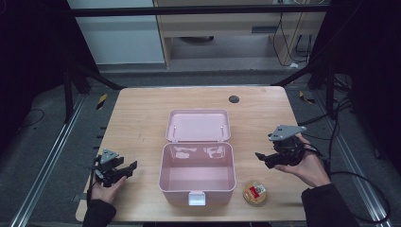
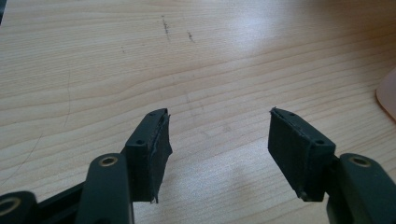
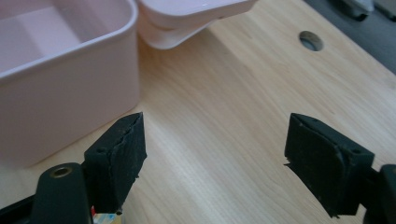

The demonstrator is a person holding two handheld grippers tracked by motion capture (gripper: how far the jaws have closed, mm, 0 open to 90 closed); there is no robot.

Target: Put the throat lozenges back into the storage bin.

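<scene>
Wood table point(image 1: 142, 118), frame center: pink box point(image 1: 197, 182) lid open, empty. Round tin point(image 1: 255, 193) lower right, untouched. My 2 grippers, left point(image 1: 126, 169) and right point(image 1: 263, 158), jaws spread, holding nothing.

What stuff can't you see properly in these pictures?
1. Writing on the small round tin with the red and yellow label: too small to read in the high view.
2. The open pink plastic box: its near inner wall is hidden by its own rim in the high view; the right gripper view's top edge cuts off its lid.
3. The background past the wooden table: too dark.
</scene>
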